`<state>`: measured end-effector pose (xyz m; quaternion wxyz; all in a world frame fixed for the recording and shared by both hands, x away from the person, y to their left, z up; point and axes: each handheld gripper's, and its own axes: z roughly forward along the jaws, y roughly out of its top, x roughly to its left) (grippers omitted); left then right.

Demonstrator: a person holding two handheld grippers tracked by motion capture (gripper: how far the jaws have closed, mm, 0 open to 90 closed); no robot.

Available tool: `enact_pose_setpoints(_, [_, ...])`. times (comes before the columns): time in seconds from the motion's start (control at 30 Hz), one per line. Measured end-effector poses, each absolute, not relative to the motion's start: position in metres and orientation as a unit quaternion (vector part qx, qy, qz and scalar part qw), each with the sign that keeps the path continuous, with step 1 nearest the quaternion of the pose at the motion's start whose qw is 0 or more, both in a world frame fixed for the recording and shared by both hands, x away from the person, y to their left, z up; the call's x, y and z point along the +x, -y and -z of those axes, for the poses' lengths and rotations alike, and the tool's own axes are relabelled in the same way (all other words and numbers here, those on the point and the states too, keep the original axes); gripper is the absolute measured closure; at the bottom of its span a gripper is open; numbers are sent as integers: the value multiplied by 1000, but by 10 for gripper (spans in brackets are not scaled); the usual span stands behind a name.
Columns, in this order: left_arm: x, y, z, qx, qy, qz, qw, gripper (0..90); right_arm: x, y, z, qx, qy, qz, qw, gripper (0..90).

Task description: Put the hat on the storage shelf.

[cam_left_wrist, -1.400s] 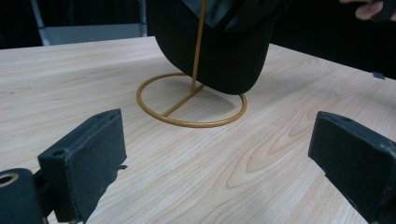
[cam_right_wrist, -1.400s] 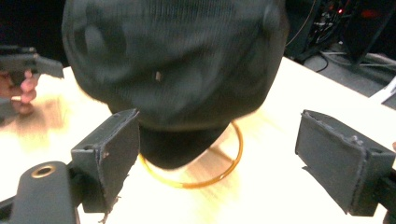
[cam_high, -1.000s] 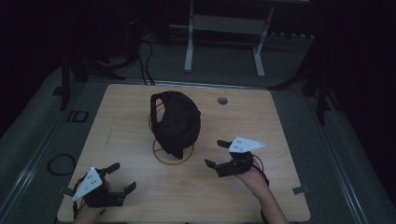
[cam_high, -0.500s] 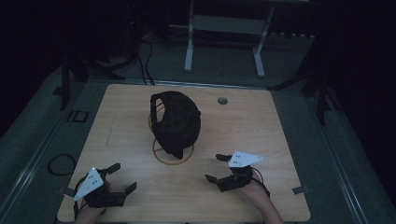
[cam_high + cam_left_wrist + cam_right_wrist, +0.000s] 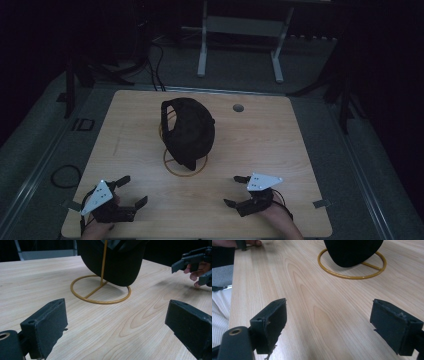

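A black cap [image 5: 189, 131] hangs on a gold wire stand [image 5: 185, 163] with a ring base, in the middle of the wooden table [image 5: 280, 145]. The cap's brim [image 5: 117, 267] droops over the ring [image 5: 100, 301], as the left gripper view shows. My left gripper [image 5: 131, 191] rests at the table's front left, open and empty. At the front right, my right gripper [image 5: 236, 190] is open and empty too, with its jaws toward the stand [image 5: 352, 276]. The cap [image 5: 353, 251] is some way from both grippers.
A round cable hole [image 5: 238, 107] sits in the table's back right. Behind the table stands a white metal frame [image 5: 240, 35] on a dark floor. Cables [image 5: 65, 175] lie on the floor at the left. Bare wood spans between the grippers.
My right gripper has drawn back toward the front edge of the table, away from the stand. The left gripper and the cap have stayed put.
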<state>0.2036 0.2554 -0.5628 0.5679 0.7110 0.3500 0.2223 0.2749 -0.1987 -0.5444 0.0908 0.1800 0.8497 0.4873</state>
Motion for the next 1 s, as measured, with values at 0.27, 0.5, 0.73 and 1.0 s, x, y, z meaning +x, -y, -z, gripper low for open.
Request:
enact_pose_setpoints(0.27, [203,-256,563,711,-349,-222,569,44,268,213,552,186,-857,-473,86,138])
enact_pose_setpoints(0.5, [203,-255,563,713,-348,-222,568,44,265,228,554,195,-852,-476,96,138])
enact_pose_setpoints(0.73, [202,-255,563,714,-346,-222,566,44,265,247,554,199,-851,-469,127,140])
enact_pose_setpoints(1.0, [202,-255,563,714,-347,-222,566,44,270,253,556,209,-846,-471,136,142])
